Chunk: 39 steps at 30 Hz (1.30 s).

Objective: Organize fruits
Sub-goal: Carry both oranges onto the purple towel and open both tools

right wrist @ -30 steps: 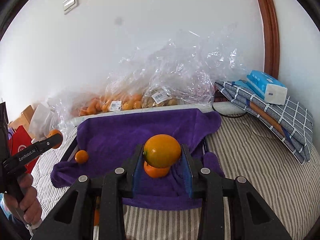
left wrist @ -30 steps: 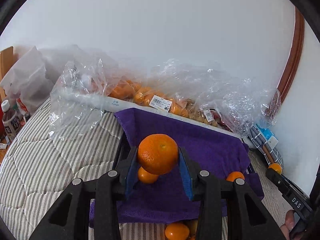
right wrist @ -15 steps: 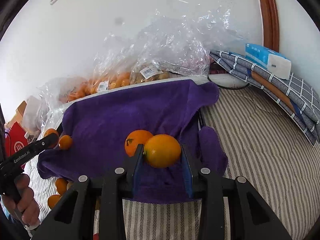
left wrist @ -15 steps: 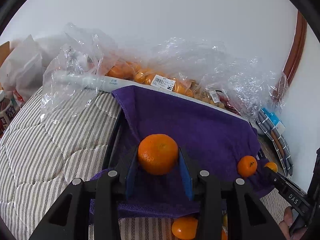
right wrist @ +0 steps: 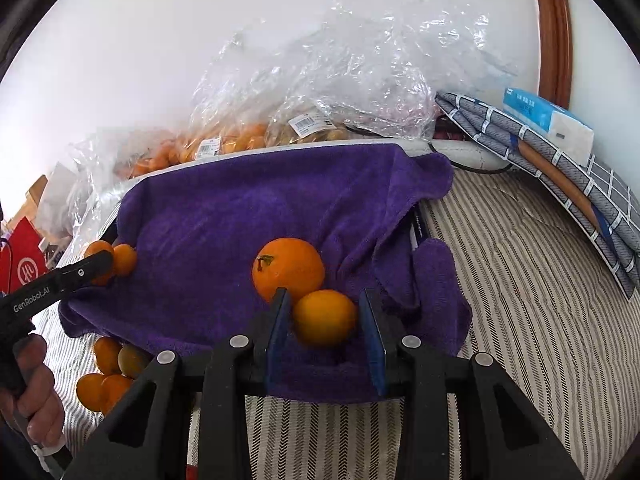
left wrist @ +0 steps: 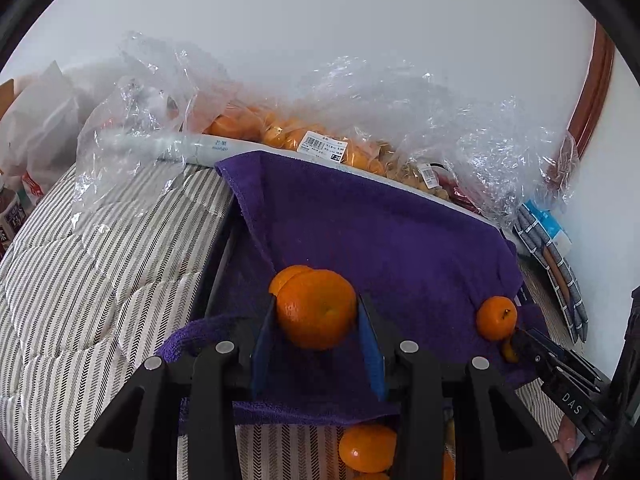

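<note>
Both grippers loaded. Left gripper point(left wrist: 316, 316) is clamped on a deep-orange mandarin point(left wrist: 316, 308), blue pads on both flanks; right gripper point(right wrist: 322, 316) is clamped on a paler, yellower orange point(right wrist: 325, 317) the same way. Both hang over the near edge of the purple towel point(right wrist: 240, 216), which lines a dark-framed tray on the striped bedcover point(right wrist: 520, 280). Just beyond the right one's load sits a bigger stemmed orange point(right wrist: 289, 268) on the towel, touching or nearly so; another orange point(left wrist: 290, 274) peeks out right behind the left load. Loose fruit point(right wrist: 106, 376) lies on the bedcover off the towel's near-left corner, by the person's hand point(right wrist: 30, 392). Farther back, clear plastic bags point(right wrist: 320, 92) of citrus sit along the wall. Risks as I judge them: towel is soft and rumpled, sagging toward the near edge, so a released fruit may roll off onto the bedcover with the strays. Dropping either one against its neighbour could knock that neighbour rolling too. The two tools work close together, so a clash is possible. Round fruit held only at the flanks can pop out if tilted.
</note>
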{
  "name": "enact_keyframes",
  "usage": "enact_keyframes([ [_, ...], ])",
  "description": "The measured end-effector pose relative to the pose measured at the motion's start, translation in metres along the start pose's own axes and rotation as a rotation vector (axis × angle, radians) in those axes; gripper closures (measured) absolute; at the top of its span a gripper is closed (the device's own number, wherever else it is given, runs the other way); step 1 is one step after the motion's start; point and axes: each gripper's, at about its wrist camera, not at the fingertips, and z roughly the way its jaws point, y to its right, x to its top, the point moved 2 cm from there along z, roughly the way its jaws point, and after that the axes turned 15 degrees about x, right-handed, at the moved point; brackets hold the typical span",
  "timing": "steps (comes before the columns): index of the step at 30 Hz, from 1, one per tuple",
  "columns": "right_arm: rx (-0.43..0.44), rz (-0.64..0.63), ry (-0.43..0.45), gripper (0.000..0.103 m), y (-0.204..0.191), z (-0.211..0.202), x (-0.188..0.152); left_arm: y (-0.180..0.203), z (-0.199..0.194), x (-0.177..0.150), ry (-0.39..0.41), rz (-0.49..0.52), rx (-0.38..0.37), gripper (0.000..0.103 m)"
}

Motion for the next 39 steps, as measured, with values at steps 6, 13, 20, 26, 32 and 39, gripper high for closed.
enact_keyframes([
  [6, 0.011, 0.014, 0.011, 0.067, 0.002, -0.002, 0.001, 0.001, 0.004, -0.001, -0.015, 0.002, 0.006, 0.065],
  [13, 0.030, 0.061, 0.081, 0.056, 0.008, -0.016, 0.005, 0.004, 0.004, -0.003, -0.018, 0.019, 0.010, 0.065],
  [20, 0.033, 0.059, 0.087, 0.056, 0.005, -0.017, 0.006, 0.004, 0.001, -0.003, -0.009, 0.021, 0.005, 0.062],
  [26, 0.014, 0.005, 0.109, 0.056, -0.003, -0.019, 0.005, 0.002, -0.008, -0.002, 0.029, 0.018, -0.006, 0.060],
  [32, 0.011, -0.010, 0.142, 0.056, -0.006, -0.026, 0.004, 0.003, -0.017, -0.001, 0.059, 0.015, -0.020, 0.060],
  [39, 0.015, -0.022, 0.118, 0.056, -0.007, -0.029, 0.005, 0.000, -0.025, 0.002, 0.072, -0.023, -0.027, 0.060],
])
